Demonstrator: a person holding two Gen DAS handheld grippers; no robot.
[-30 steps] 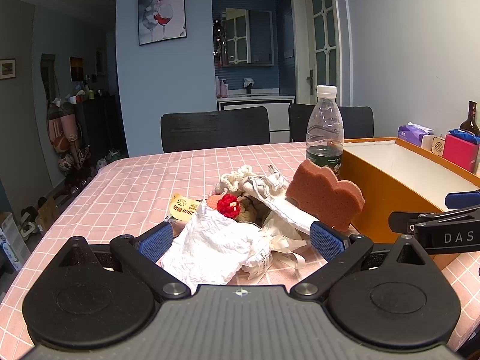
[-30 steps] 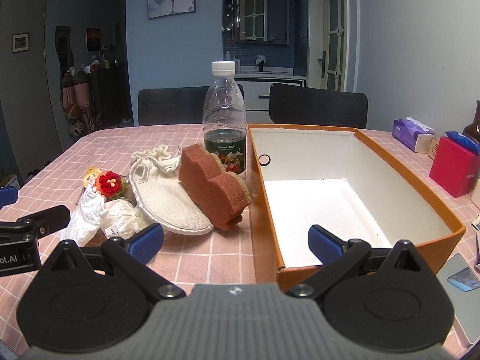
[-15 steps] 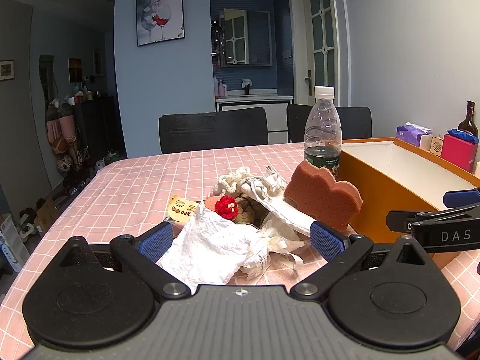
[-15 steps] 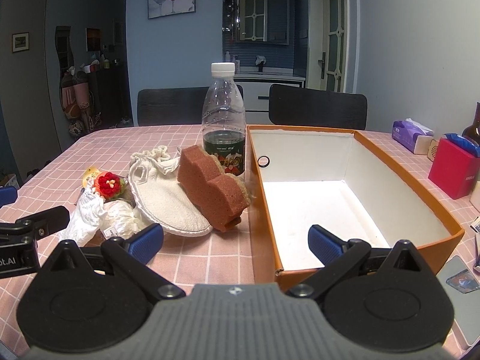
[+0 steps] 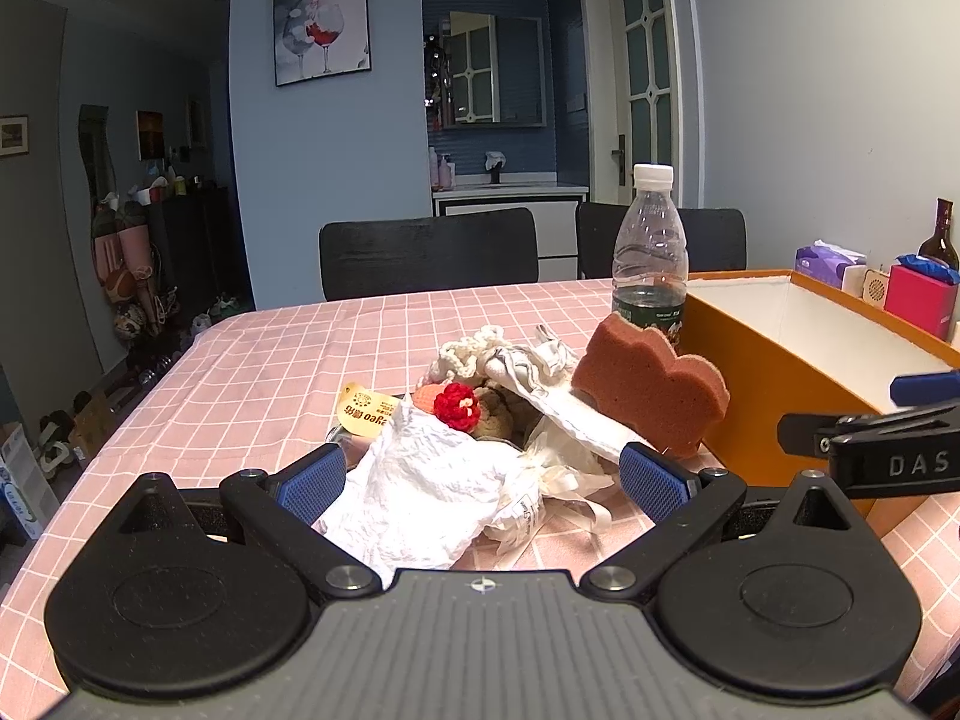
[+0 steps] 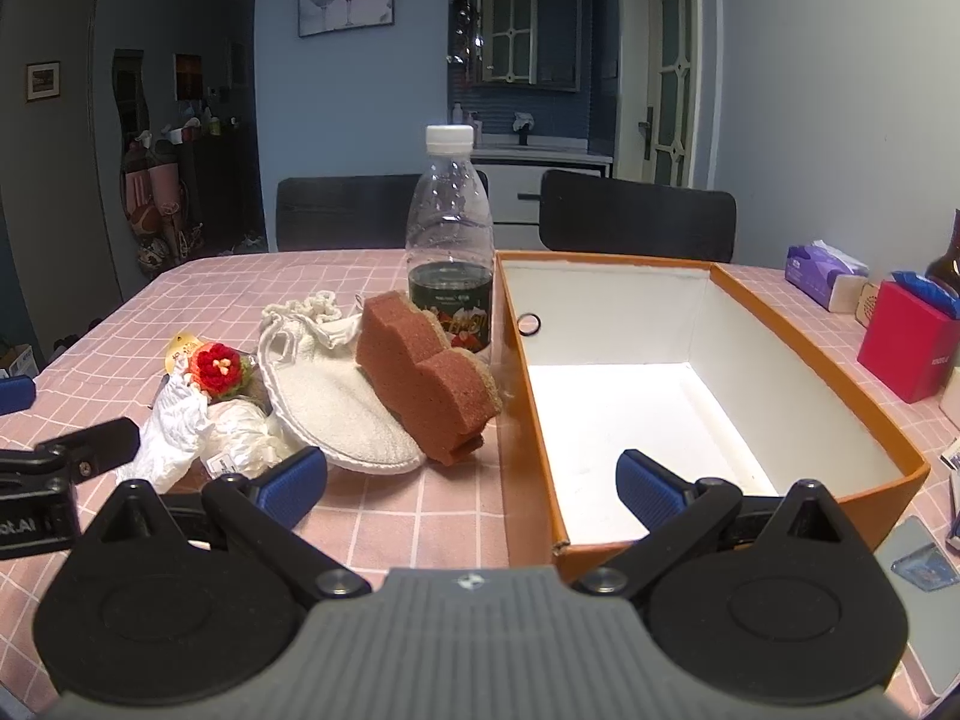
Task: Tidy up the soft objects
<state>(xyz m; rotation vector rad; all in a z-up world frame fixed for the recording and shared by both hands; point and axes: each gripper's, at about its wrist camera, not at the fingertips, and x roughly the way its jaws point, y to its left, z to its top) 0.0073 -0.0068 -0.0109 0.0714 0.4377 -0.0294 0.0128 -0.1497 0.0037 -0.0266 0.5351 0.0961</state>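
Observation:
A brown wavy sponge (image 5: 651, 393) (image 6: 429, 372) leans against a white woven pouch (image 6: 336, 408) next to an open orange box (image 6: 690, 396) (image 5: 774, 360) with a white, empty inside. A crumpled white bag (image 5: 432, 492) (image 6: 198, 432) with a red crochet flower (image 5: 457, 406) (image 6: 217, 367) and a yellow tag lies left of them. My left gripper (image 5: 480, 483) is open, its fingers on either side of the white bag. My right gripper (image 6: 471, 480) is open and empty over the box's near left corner.
A clear plastic bottle (image 6: 450, 252) (image 5: 649, 252) stands behind the sponge, against the box. A red box (image 6: 909, 348), a tissue pack (image 6: 825, 273) and a dark bottle (image 5: 939, 234) stand at the right. Two black chairs (image 5: 429, 252) line the table's far edge.
Both grippers have barely moved; the views have shifted only slightly. The objects lie as before.

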